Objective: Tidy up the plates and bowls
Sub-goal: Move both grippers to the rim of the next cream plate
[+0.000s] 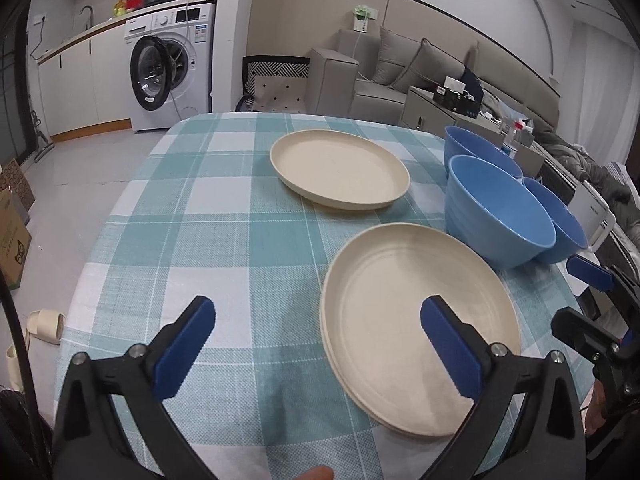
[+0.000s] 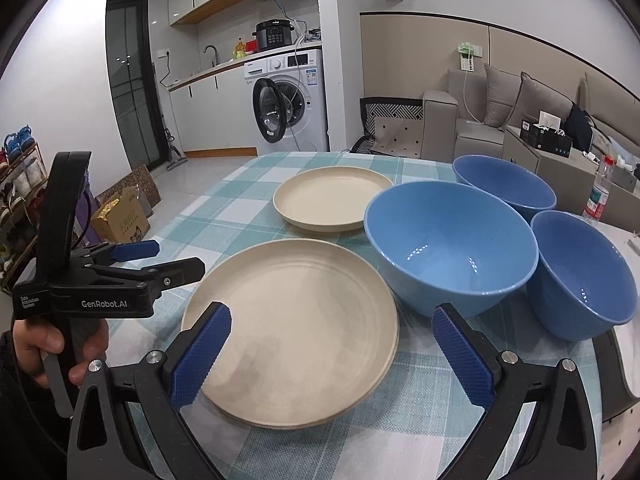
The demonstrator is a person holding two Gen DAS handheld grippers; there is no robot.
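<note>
On the teal checked tablecloth (image 1: 180, 220) a cream plate (image 1: 400, 312) (image 2: 296, 328) lies nearest me; its rim looks doubled, like two stacked plates. A second cream plate (image 1: 340, 168) (image 2: 332, 200) lies farther back. Three blue bowls stand upright to the right: a large one (image 2: 448, 248) (image 1: 496, 208), one behind it (image 2: 504, 184) (image 1: 476, 148), and one at the far right (image 2: 580, 276) (image 1: 560, 216). My left gripper (image 1: 318, 306) (image 2: 168, 259) is open, above the near plate's left rim. Over the plate's near right edge my right gripper (image 2: 333, 312) (image 1: 580, 296) is open. Neither gripper holds anything.
The table's left edge drops to a tiled floor with a cardboard box (image 2: 120, 220) and slippers (image 1: 44, 324). A washing machine (image 2: 288, 100) with its door open stands behind, a grey sofa (image 2: 500, 120) at the back right. A water bottle (image 2: 600, 196) stands beyond the bowls.
</note>
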